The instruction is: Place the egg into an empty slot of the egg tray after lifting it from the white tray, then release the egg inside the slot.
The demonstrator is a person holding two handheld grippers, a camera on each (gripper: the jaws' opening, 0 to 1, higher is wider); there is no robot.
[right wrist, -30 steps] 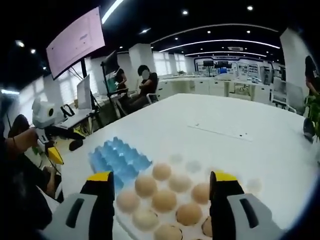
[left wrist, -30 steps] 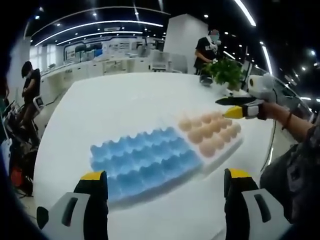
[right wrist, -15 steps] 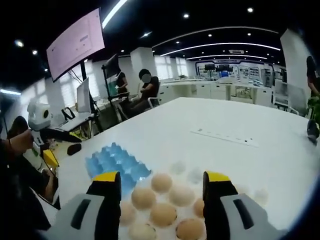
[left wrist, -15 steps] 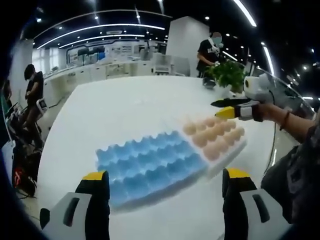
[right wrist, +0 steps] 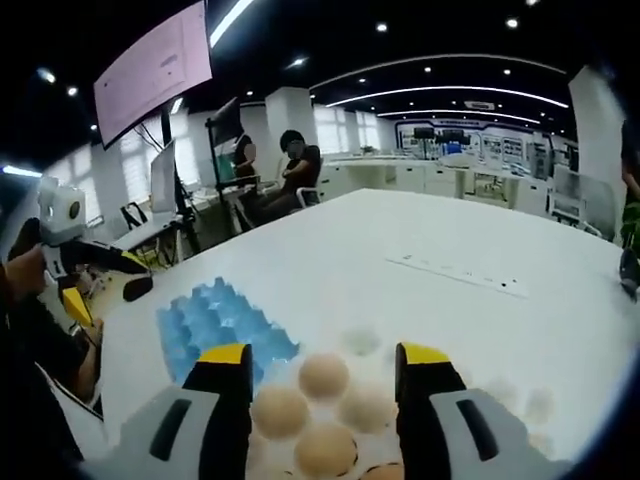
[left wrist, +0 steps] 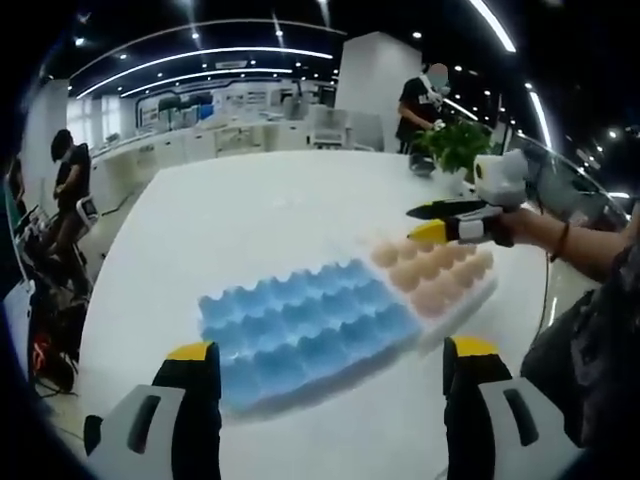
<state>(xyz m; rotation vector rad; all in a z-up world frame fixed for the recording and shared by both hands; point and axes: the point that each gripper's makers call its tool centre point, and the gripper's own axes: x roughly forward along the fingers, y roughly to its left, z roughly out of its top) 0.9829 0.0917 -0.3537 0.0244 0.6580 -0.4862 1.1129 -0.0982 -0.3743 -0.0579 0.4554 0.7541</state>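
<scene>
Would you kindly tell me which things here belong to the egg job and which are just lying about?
Job:
- eggs
- white tray holding them
- blue egg tray, slots empty
- right gripper, open over the eggs
- left gripper, open

Lying about:
- potted plant
- wall screen
- table

Left tongs (left wrist: 325,365): jaws spread wide, nothing between them, held low above the desk (left wrist: 250,215). Right tongs (right wrist: 325,365): jaws parted, empty, hovering over the desk. In the left gripper view the right tongs (left wrist: 432,222) reach in level from the right, held by a hand (left wrist: 515,222).
</scene>
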